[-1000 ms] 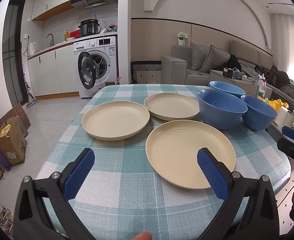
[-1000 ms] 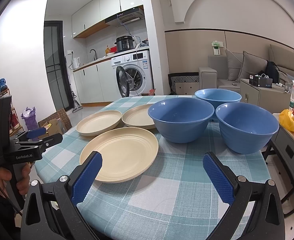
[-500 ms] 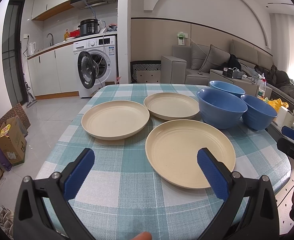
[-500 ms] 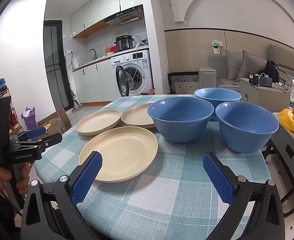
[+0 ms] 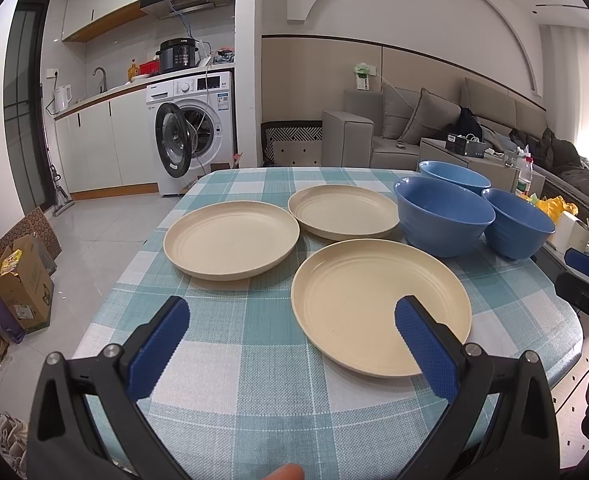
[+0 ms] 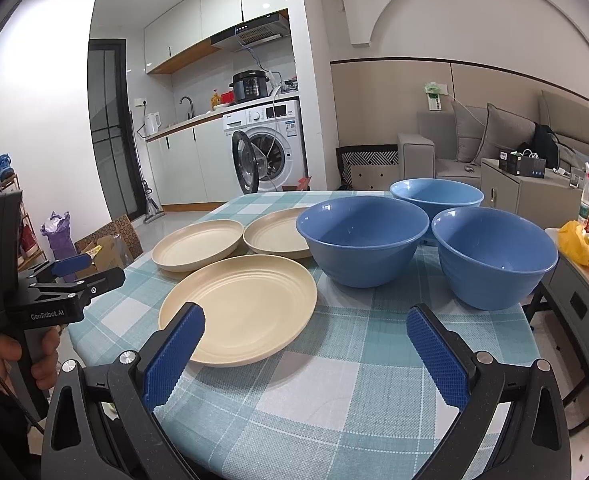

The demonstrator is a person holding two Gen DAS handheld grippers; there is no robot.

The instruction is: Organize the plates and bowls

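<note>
**Grippers hold off as table waits to be sorted**

Almost nothing has changed over the last second: both views have crept only slightly, and no dish has shifted. The left gripper (image 5: pixel 290 334) hangs spread wide and empty above the checked tablecloth (image 5: pixel 230 364), its right finger over the near plate (image 5: pixel 378 304). The right gripper (image 6: pixel 304 344) is equally wide and empty. The left plate (image 5: pixel 230 238) and far plate (image 5: pixel 342 210) lie separately; the middle bowl (image 6: pixel 362 236), right bowl (image 6: pixel 494 252) and far bowl (image 6: pixel 436 194) stand clustered together, unstacked. By that showing, the organizing has not begun.
</note>
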